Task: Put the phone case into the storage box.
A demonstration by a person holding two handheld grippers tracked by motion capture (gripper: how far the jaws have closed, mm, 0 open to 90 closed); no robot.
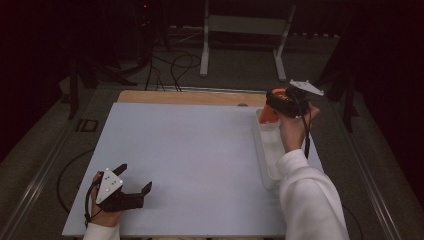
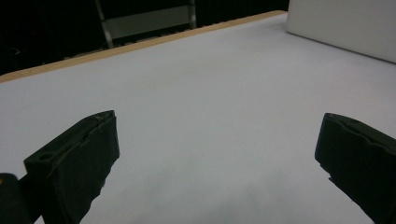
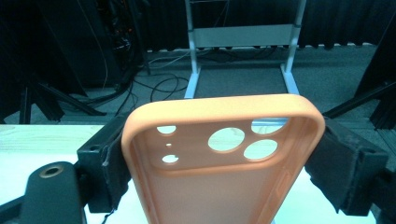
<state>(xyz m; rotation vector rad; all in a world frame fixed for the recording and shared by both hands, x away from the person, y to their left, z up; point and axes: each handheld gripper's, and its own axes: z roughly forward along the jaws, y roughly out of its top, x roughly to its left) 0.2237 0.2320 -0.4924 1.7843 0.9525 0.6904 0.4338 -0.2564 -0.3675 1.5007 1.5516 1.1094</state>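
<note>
Orange and rubbery-looking, the phone case (image 3: 224, 163) sits between the two pads of the right gripper (image 3: 224, 172), which press on its long sides. The high view shows it held above the far end of the white tray (image 1: 265, 150) that lies along the right edge of the table (image 1: 190, 150).

I judge the grip the weak point. A soft case squeezed across its width may bow or twist, and if it flexes it could pop out from between the pads and drop. It could then land on the tray's rim or go over the table's far right corner to the floor. A sudden tilt of the wrist would make that more likely.

At the near left corner, the left gripper (image 1: 131, 181) rests with its jaws wide apart and nothing between them, too far off to catch or steady the case.

No brand, label or writing can be read on the case, the tray or either gripper.
</note>
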